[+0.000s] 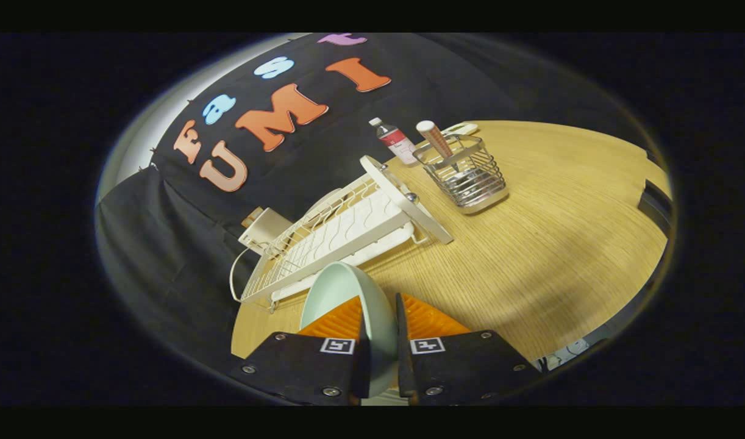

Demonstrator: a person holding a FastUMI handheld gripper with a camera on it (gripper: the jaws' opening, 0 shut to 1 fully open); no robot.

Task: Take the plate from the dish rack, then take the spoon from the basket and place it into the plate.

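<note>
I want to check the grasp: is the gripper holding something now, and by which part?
Yes. The gripper is shut on the plate, holding it by its rim, one finger on each face, edge-on.

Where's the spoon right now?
In the gripper view the spoon stands in the wire basket on the table, beyond the fingers, beside the dish rack.
</note>
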